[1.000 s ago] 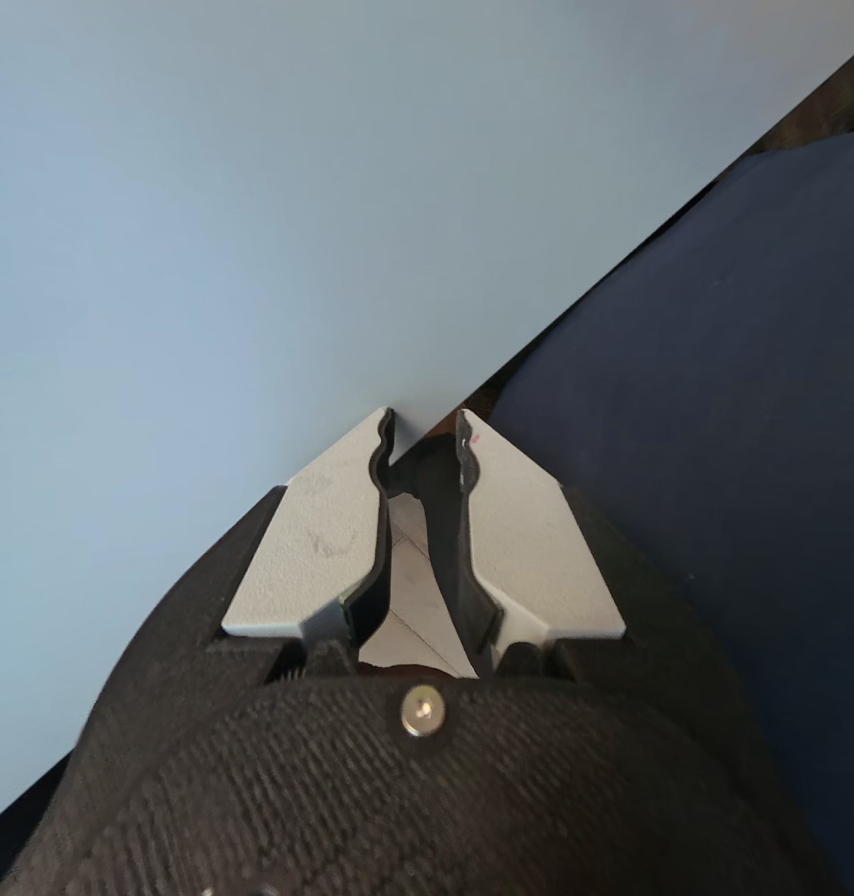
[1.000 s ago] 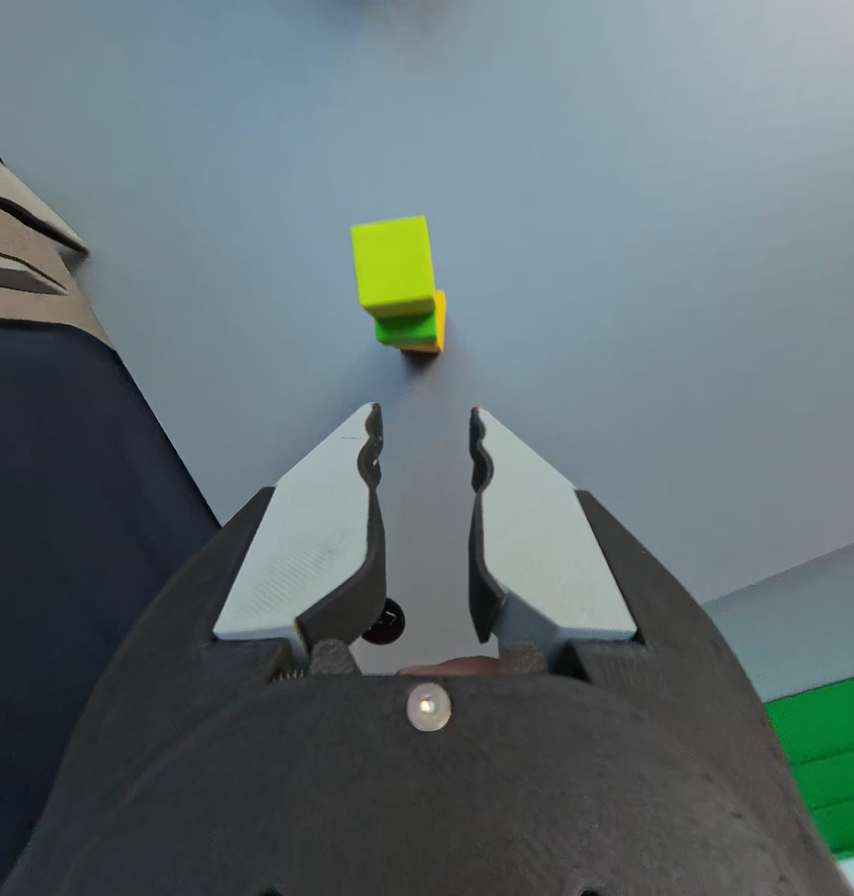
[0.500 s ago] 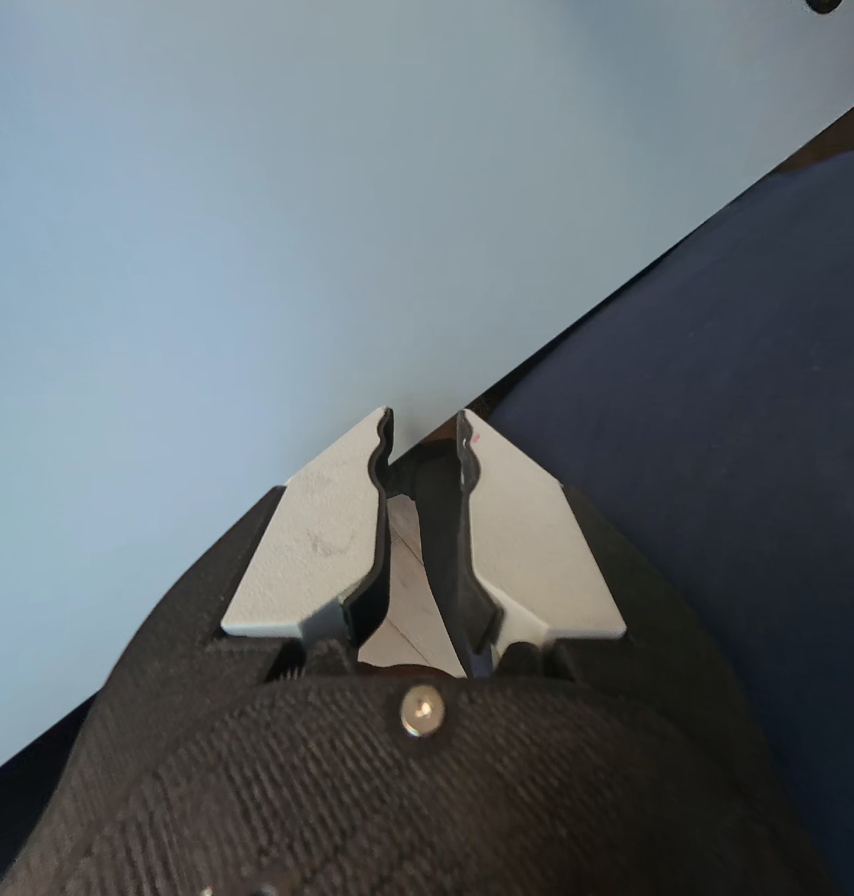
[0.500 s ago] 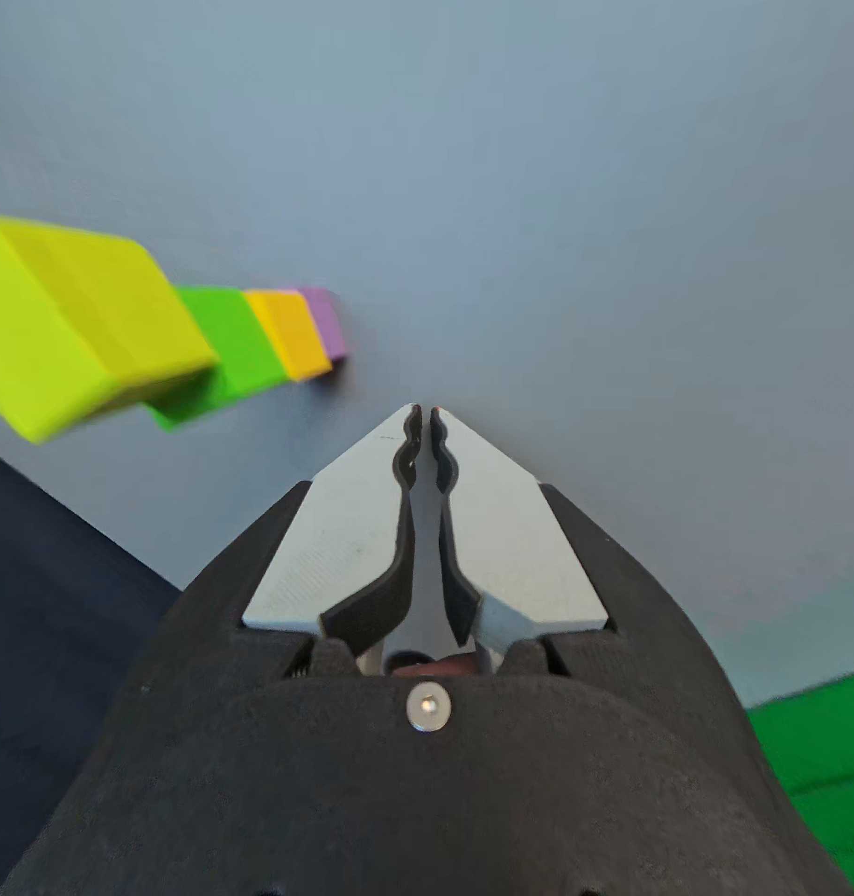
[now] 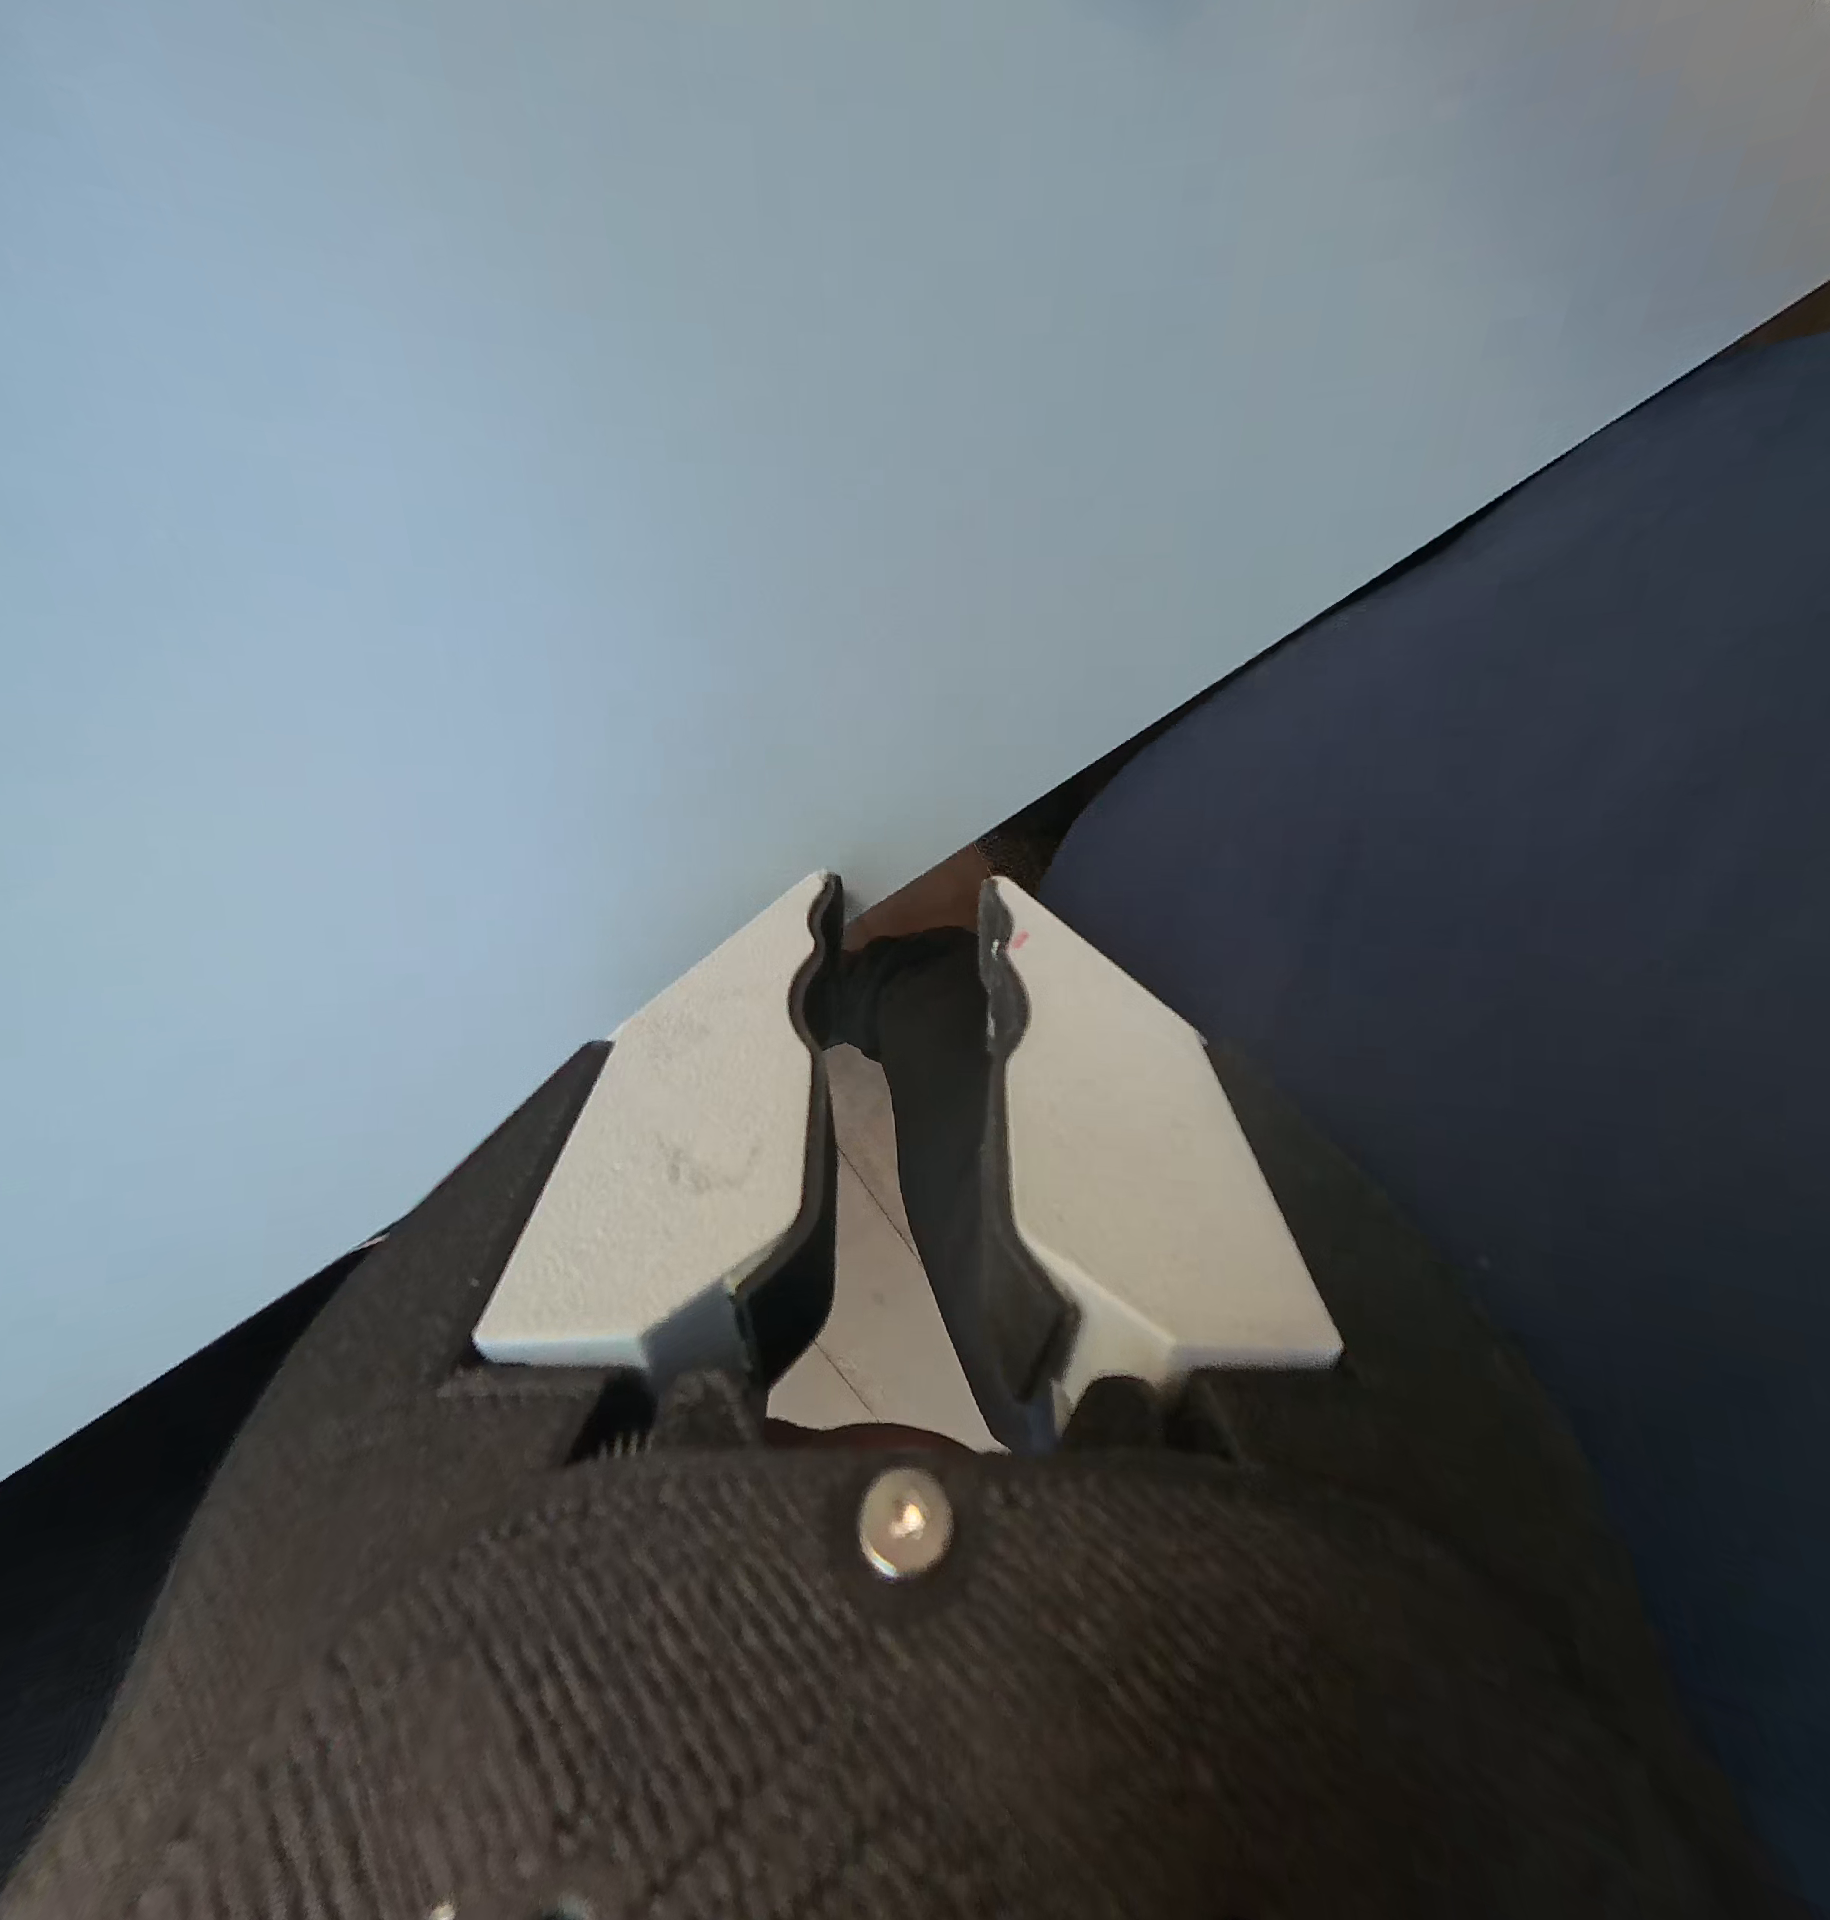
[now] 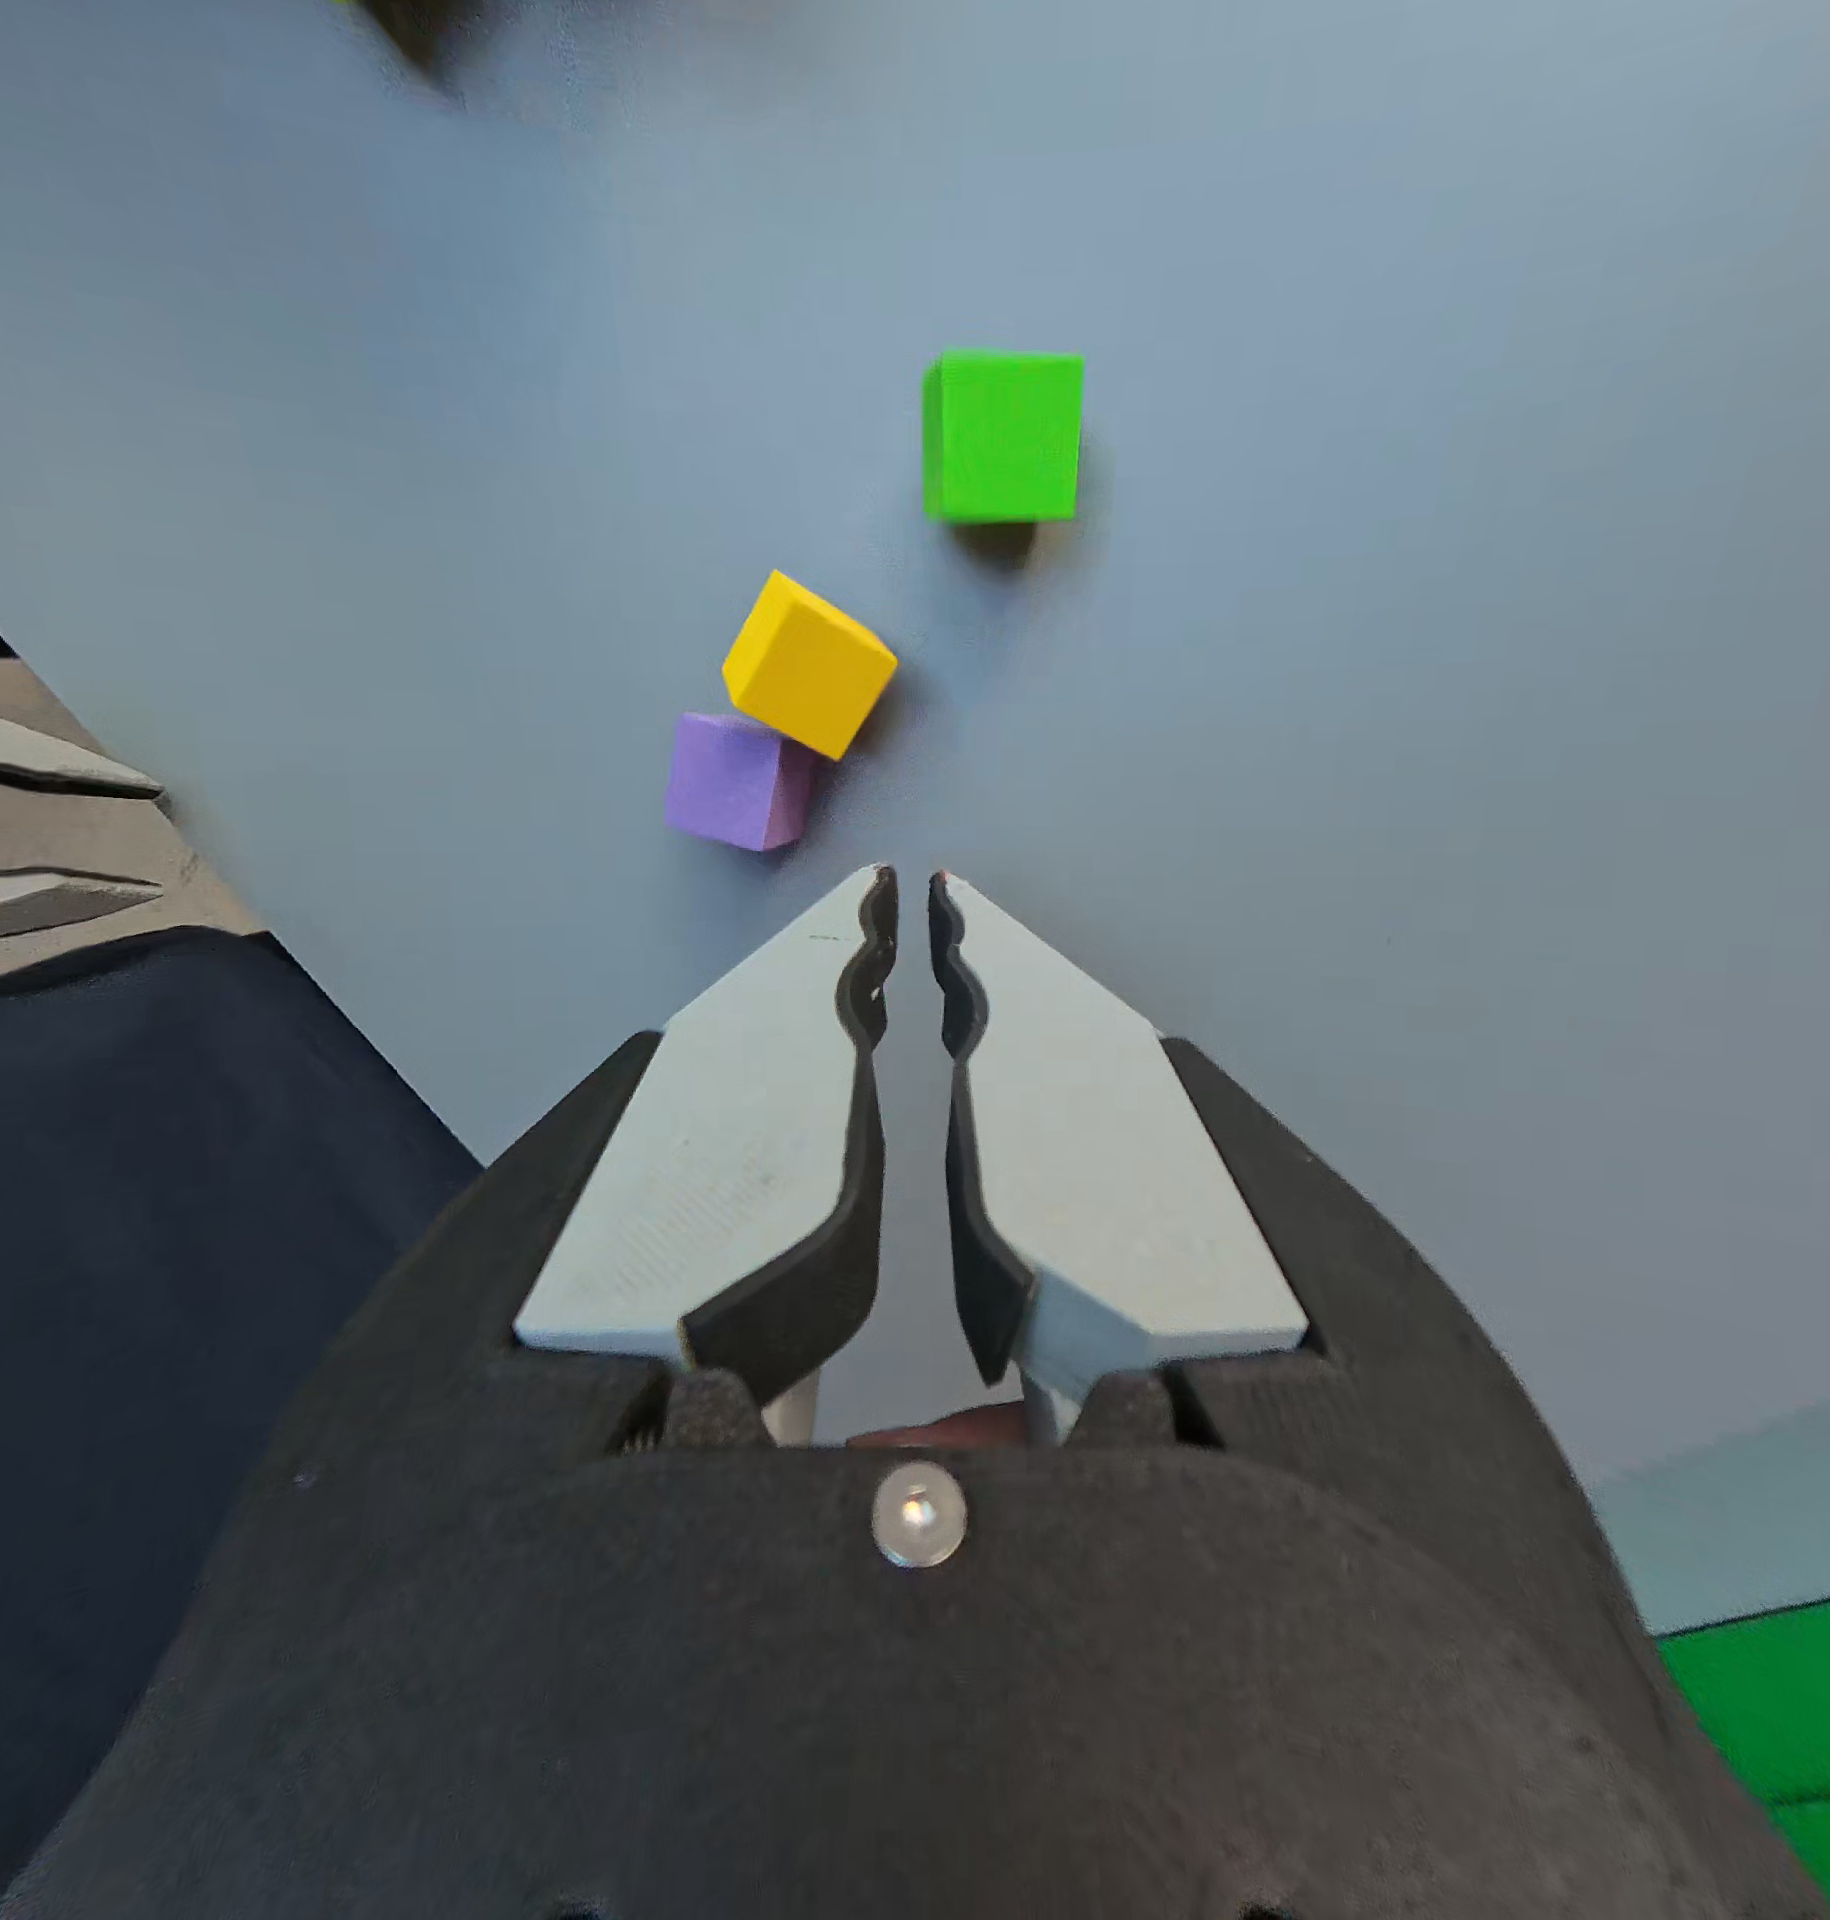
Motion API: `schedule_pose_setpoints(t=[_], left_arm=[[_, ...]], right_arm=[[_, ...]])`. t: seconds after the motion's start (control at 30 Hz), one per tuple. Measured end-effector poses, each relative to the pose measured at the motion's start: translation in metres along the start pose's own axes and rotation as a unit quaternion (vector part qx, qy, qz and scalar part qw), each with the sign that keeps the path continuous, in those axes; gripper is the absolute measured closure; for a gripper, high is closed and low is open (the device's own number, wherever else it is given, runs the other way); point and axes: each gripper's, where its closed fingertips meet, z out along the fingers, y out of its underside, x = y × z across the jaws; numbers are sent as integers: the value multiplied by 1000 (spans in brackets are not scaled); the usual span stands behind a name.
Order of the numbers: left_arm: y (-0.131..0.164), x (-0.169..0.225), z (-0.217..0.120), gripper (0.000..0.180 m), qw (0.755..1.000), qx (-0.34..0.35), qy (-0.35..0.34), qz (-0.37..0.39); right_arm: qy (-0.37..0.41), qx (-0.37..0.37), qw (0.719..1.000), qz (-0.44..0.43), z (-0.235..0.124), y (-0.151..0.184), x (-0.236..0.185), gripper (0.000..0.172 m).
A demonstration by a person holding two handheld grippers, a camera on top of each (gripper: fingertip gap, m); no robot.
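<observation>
The right gripper (image 6: 912, 883) is nearly clenched on nothing, just below a purple cube (image 6: 734, 781) touched by a yellow cube (image 6: 809, 665); a green cube (image 6: 1002, 436) is seen higher up. The left gripper (image 5: 911, 896) is held parted and bare at the table (image 5: 475, 468) edge.

left gripper (image 5: 911, 899): black textured body | pale grey fingers | wavy black pads | silver screw (image 5: 906, 1524)

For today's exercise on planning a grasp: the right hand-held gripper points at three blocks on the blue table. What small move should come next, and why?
Probably open the right hand-held gripper first. Its fingers stand nearly together with nothing between them, too narrow for the nearest purple block, which lies just ahead to the left against the yellow block. The green block sits apart, farther off.
</observation>
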Motion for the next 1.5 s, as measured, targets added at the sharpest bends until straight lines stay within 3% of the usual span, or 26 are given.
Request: schedule_pose_setpoints(t=[0.3,0.43,0.57,0.8,1.0,1.1,1.5], left_arm=[[-4,0,4,159,1000,5,14,18],[-7,0,4,159,999,8,21,28],[-8,-1,4,160,999,11,32,34],[-4,-4,-1,158,998,12,35,50],[5,-8,-10,158,998,26,38,37],[17,-9,-11,157,998,27,44,27],[25,-2,-7,156,995,46,80,37]], right_arm=[[-30,-3,997,64,3,58,0,159],[-77,36,992,98,3,67,-18,157],[-88,28,993,78,9,72,-38,157],[-26,-24,998,46,32,33,-24,160],[-83,46,995,14,30,-43,-66,162],[-79,51,995,17,25,-52,-73,160],[-75,72,983,154,7,27,-59,151]])
